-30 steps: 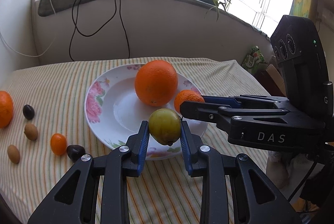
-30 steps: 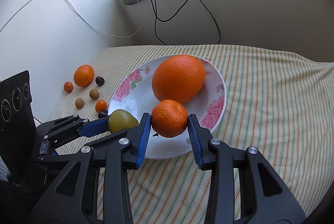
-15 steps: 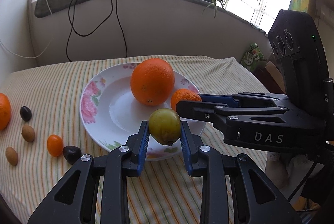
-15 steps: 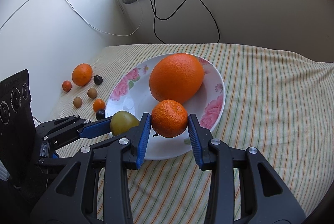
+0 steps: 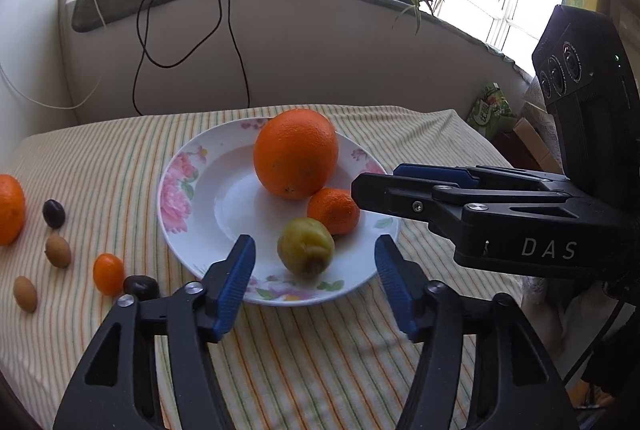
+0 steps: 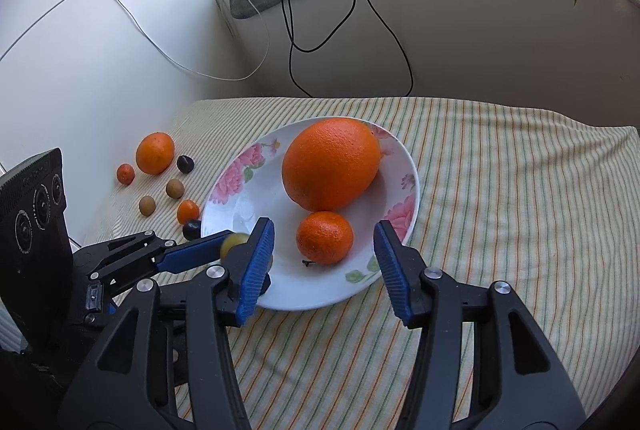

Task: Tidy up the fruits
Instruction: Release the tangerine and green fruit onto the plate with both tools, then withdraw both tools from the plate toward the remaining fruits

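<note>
Plate at the centre of the striped cloth carries three fruits: a large orange toward the far side, a mandarin and a greenish-yellow fruit nearer. Left gripper jaws are opening, spread either side of the greenish fruit, clear of it. Right gripper jaws are opening around the mandarin, likewise not pressing. Both fruits rest on the plate. Judged partly done: on the cloth to the left remain a medium orange, two small orange fruits, two dark ones and two brown ones. Legible writing: "DAS" on the right gripper's body.
</note>
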Available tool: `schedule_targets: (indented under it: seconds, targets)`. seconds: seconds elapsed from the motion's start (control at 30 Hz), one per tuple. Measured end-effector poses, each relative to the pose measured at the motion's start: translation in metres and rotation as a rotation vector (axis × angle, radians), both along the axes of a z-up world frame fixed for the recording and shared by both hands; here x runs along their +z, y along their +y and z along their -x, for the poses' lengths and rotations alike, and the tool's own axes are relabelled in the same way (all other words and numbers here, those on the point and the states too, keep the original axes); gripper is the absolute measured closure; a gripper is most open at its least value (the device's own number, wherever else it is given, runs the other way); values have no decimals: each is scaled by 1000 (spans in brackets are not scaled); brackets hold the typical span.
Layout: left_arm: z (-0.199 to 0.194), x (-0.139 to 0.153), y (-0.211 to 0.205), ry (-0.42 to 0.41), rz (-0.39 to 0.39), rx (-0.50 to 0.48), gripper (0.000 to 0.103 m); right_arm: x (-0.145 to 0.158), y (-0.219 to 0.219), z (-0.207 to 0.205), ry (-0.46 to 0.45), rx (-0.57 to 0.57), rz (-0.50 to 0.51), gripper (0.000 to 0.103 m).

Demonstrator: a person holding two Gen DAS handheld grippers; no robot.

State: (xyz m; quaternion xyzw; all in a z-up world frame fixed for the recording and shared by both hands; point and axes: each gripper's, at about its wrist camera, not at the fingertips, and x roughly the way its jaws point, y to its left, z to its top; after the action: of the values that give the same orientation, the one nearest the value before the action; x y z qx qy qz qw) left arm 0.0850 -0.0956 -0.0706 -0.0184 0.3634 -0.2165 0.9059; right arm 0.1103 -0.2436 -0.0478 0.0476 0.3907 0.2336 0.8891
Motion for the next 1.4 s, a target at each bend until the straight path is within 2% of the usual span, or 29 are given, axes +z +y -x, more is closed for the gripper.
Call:
schedule_targets:
  seconds: [0.63, 0.67, 0.73, 0.9, 1.1, 1.4]
  targets:
    - [11, 8, 15, -26, 19, 25, 39, 9, 5, 9, -11, -6, 4, 47]
    - [13, 8, 16, -28, 19, 26, 39, 10, 6, 10, -12, -7, 4, 46]
    - [15, 10, 20, -34, 19, 30, 39, 13, 7, 12, -19, -8, 3, 37]
    - [21, 13, 28, -42, 23, 43, 39, 20, 12, 19, -41, -3, 7, 36]
    - [28, 16, 40, -53, 28, 74, 39, 27, 20, 27, -67, 7, 9, 24]
    - [36, 17, 72, -52, 34, 149, 38, 36, 37, 33, -92, 50, 9, 22]
